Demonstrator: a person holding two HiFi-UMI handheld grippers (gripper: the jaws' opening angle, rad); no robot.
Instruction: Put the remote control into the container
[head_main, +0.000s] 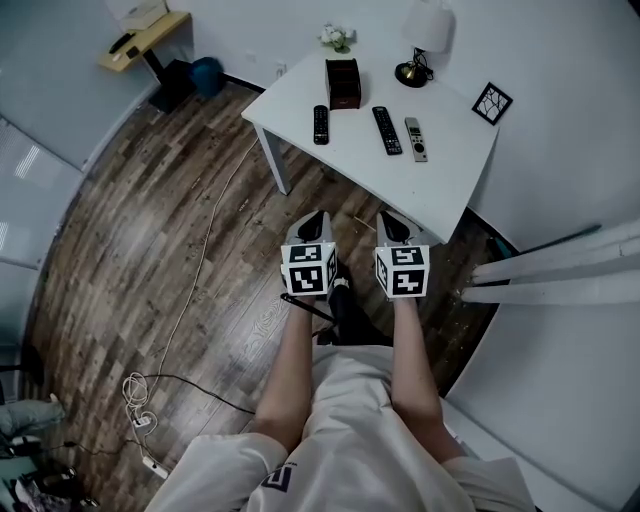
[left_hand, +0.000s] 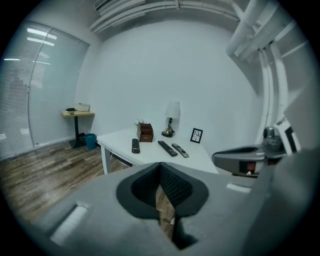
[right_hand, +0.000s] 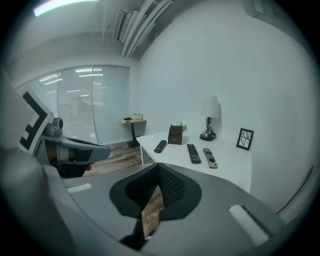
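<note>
Three remote controls lie on the white table (head_main: 450, 185): a short black remote (head_main: 321, 124) at the left, a long black remote (head_main: 387, 130) in the middle and a silver remote (head_main: 416, 139) at the right. A dark brown open container (head_main: 343, 83) stands upright behind them, near the table's far edge. My left gripper (head_main: 314, 222) and right gripper (head_main: 390, 224) hover side by side over the floor, short of the table's near edge. Both are shut with nothing in them. The remotes (left_hand: 135, 145) (right_hand: 193, 153) and the container (left_hand: 145, 132) (right_hand: 175, 134) show ahead in both gripper views.
On the table also stand a white-shaded lamp (head_main: 424, 40), a small black picture frame (head_main: 491, 103) and a small flower pot (head_main: 338, 38). A side table (head_main: 142, 40) and a blue bin (head_main: 207, 75) stand at the far left. A white cable (head_main: 200, 270) runs across the wood floor.
</note>
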